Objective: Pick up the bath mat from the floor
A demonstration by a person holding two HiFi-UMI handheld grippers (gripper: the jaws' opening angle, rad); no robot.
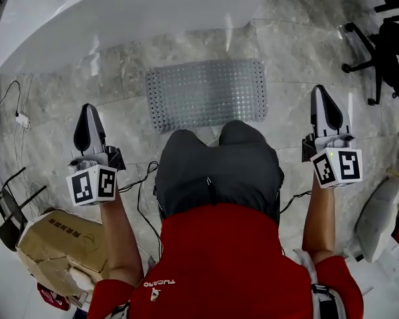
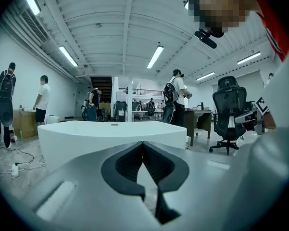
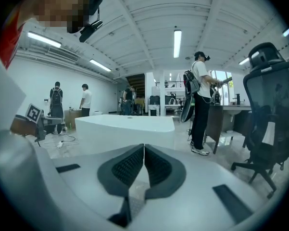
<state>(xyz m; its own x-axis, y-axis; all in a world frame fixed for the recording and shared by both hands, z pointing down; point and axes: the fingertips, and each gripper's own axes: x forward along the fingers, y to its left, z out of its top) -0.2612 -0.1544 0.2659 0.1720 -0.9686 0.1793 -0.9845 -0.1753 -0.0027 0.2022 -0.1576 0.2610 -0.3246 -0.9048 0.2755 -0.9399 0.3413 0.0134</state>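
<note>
White bathtub (image 1: 119,12) runs along the top of the head view, grey marble floor (image 1: 305,38) below it. Bath mat (image 1: 206,92) lies flat on the floor just in front of the tub, just beyond the person's knees (image 1: 216,158), untouched. Left hand-held gripper (image 1: 88,111) and right hand-held gripper (image 1: 319,93) hang at either side, well apart from the mat, each with jaws pressed together and nothing between them. Step in hand looks like the reach. Spread the jaws first, come down low at a mat edge or corner, slide one jaw under and pinch firmly. Mat probably floppy and may cling to the floor, so peel it up, don't yank.
</note>
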